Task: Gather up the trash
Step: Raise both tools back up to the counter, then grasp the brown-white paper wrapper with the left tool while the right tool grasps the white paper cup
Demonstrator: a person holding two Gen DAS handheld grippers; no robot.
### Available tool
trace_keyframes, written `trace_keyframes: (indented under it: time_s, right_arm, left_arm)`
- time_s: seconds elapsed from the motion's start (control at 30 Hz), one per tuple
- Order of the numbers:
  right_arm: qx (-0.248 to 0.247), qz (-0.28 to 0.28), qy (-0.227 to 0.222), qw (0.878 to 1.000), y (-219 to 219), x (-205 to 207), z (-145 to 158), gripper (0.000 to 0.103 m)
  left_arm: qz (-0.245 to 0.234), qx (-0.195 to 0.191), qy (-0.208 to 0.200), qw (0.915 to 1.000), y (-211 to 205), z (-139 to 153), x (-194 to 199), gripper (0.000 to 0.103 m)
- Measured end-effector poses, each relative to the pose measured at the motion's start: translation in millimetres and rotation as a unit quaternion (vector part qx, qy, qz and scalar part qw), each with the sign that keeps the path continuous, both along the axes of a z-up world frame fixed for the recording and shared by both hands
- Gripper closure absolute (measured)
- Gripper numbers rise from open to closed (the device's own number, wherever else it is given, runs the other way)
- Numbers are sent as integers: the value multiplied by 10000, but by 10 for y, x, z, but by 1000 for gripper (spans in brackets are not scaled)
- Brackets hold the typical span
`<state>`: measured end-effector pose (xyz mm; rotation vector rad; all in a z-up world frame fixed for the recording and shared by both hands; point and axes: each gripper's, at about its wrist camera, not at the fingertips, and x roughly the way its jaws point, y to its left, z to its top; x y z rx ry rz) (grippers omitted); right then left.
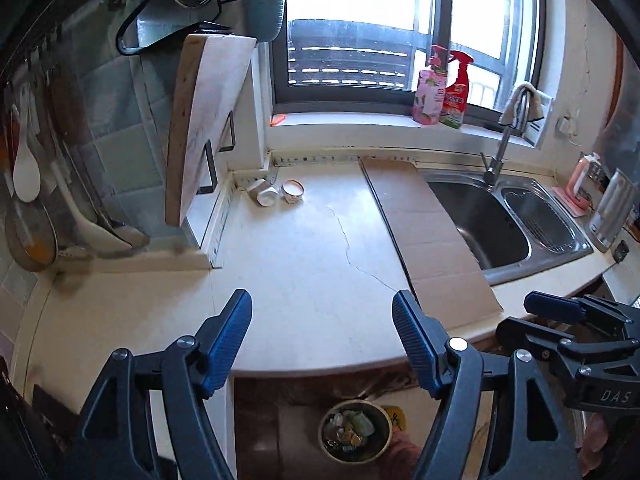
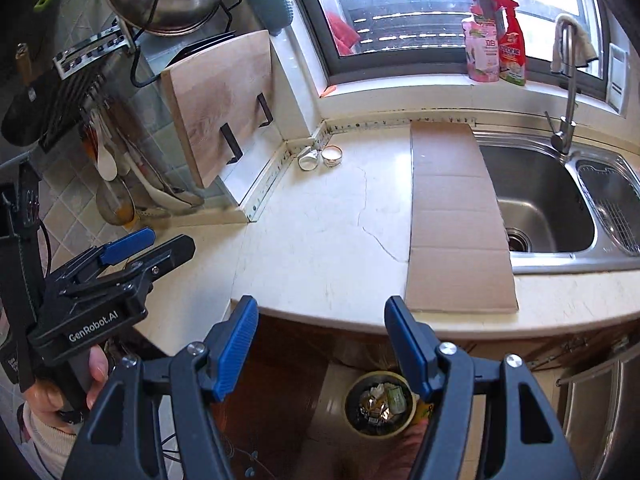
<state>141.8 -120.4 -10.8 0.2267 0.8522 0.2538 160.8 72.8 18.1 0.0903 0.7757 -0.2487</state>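
Two bowls (image 1: pixel 276 193), one bin (image 1: pixel 355 430), two bottles (image 1: pixel 442 87).

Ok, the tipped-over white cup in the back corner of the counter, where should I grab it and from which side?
Grip the tipped cup across its round wall near the open mouth, coming down from above and the counter's front. It seems to lie on its side with the mouth toward you, close to the upright cup and the corner trim, so a side approach looks crowded. Both the left gripper and right gripper are open and empty.
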Motion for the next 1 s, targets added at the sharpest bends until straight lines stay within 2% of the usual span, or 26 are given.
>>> trace_keyframes:
  time_s: [0.17,0.47,0.7,0.83,0.87,1.0]
  right_arm:
    - [156,277,49,9995,-139,667,-25,37]
    - [34,958,339,9948,-279,1991,-130,37]
    - [-212,1367,400,9896,-162,3009,-320,36]
    - [-242,1577,433,9862,19,3514,-477,36]
    - [-238,1636,447,9852,80,3637,-534,36]
    - [-327,1786,551,9818,337,4075,-815,36]
  left_arm:
    - [243,234,-75,9994,-191,-27,536,31]
    - [701,357,339,9963,-568,-286,1737,30]
    - [1074,377,581,9918,-597,-644,2639,30]
    - [1397,531,579,9871,-486,-907,2986,30]
    - [1479,557,572,9858,-458,-974,3067,31]
    - [1851,706,590,9784,-341,-1254,3318,47]
